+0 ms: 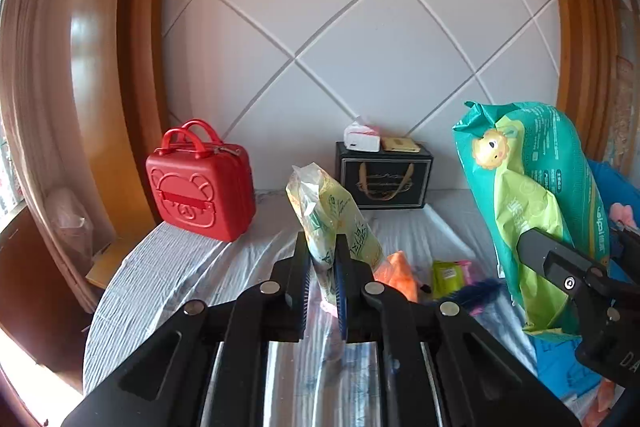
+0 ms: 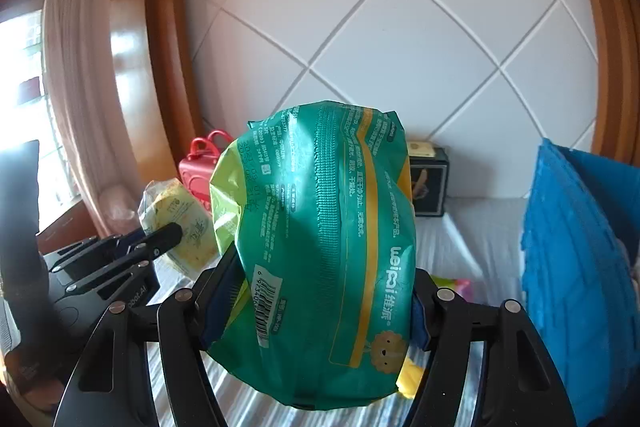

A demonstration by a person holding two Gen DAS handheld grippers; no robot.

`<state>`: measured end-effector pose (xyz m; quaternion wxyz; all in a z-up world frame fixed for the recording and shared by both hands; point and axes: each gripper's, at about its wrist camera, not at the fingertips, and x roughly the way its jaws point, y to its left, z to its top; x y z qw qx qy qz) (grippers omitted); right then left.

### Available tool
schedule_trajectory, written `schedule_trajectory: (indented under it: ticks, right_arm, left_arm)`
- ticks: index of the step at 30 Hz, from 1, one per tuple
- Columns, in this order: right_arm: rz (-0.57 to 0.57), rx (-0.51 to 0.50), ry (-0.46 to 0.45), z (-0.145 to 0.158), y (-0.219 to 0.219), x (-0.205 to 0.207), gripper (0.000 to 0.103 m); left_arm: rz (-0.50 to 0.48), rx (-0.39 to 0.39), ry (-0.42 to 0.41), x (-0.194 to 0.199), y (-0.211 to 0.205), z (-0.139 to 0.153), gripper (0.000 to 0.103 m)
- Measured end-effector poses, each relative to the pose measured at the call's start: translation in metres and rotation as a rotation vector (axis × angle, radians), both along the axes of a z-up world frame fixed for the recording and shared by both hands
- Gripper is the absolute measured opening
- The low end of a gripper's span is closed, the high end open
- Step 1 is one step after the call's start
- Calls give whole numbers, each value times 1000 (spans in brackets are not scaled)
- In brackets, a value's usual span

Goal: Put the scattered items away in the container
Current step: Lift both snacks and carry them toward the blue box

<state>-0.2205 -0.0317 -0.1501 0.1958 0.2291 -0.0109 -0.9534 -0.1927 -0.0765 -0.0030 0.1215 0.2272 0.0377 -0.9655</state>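
Note:
My left gripper (image 1: 322, 267) is shut on a yellow-green plastic packet (image 1: 332, 223) and holds it upright above the bed; the packet also shows in the right wrist view (image 2: 180, 223). My right gripper (image 2: 320, 291) is shut on a large green wipes pack (image 2: 320, 247) with a lion print, held up in the air; the pack also shows at the right of the left wrist view (image 1: 532, 207). A blue fabric container (image 2: 580, 287) stands to the right of the right gripper. An orange item (image 1: 400, 273), a small green packet (image 1: 448, 277) and a dark blue item (image 1: 476, 291) lie on the bed.
A red bear-face case (image 1: 200, 191) stands at the bed's back left. A black gift box (image 1: 384, 175) with a tissue pack (image 1: 362, 137) on it stands against the white padded headboard (image 1: 360, 27). The bed sheet (image 1: 180, 267) is striped white. A curtain (image 2: 80, 87) hangs at left.

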Motion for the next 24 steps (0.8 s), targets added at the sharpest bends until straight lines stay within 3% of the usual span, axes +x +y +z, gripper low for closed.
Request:
schedule_trajectory:
  ticks: [8,16,24]
  right_arm:
    - [-246,46,70,38,82,63,69]
    - [-556,45,97,53,239,125,70]
    - [-667,80,52,40,406,119,70]
  left_arm:
    - [-240,24,84,3,84,35,11]
    - [-453,5,157,3,223,68,11]
    - [-591,61,102,-38,390,74,11]
